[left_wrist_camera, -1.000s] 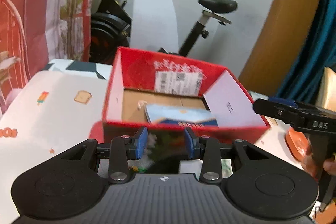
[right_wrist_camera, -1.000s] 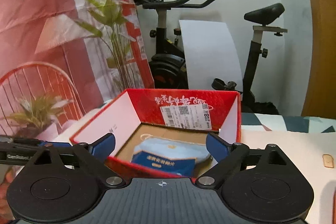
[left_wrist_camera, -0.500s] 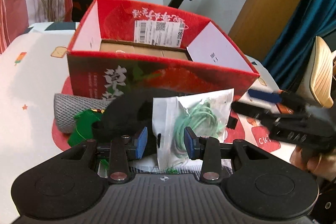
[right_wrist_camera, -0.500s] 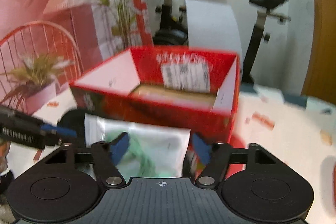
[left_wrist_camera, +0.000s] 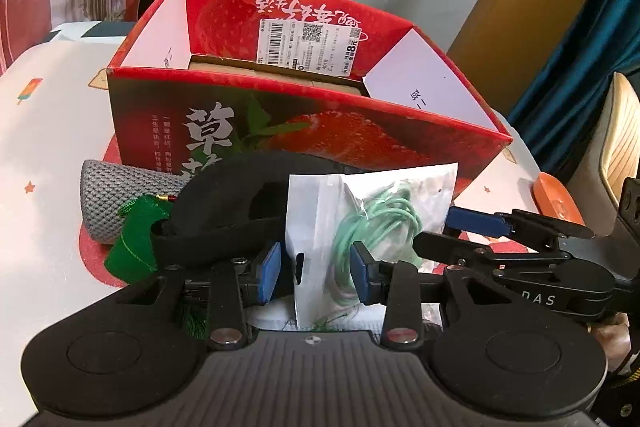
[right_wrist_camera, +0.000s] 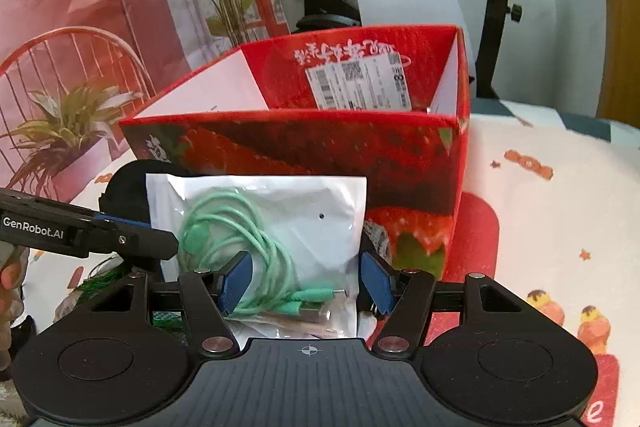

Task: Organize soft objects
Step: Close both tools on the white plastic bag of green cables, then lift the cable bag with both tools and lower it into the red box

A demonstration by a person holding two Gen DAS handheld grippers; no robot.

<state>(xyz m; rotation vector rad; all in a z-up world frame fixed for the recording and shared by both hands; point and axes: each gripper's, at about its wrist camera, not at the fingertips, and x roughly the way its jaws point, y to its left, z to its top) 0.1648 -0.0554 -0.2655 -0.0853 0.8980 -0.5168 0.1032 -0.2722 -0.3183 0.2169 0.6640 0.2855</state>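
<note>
The red strawberry box point(left_wrist_camera: 304, 143) stands open on the table point(left_wrist_camera: 44, 147) at frame centre in both views; from this low angle only bare cardboard shows at its far floor, so what it already holds cannot be told. Four items remain outside, piled against its near wall: a white pouch of green cable point(right_wrist_camera: 276, 227) at lower centre, a black padded band point(left_wrist_camera: 232, 203) left of it, a grey knit piece point(left_wrist_camera: 116, 195) and a green cloth point(left_wrist_camera: 136, 239) at centre left of the left-wrist view. In my judgement the sorting is largely outstanding, with the pouch the next candidate. The left gripper point(left_wrist_camera: 314, 273) has its fingers apart, straddling the pouch's lower part without clear contact. The right gripper point(right_wrist_camera: 306, 283) is likewise spread wide about the pouch, not clamped. Legible writing: a white shipping label point(left_wrist_camera: 310, 45) with barcode, QR code and a large "8" on the box's inner back wall, upside-down white Chinese script above it, and large characters including "草" on the front wall. "GenRobot.AI" is printed on the left tool at left edge of the right-wrist view; "DAS" on the right tool at lower right of the left-wrist view.
</note>
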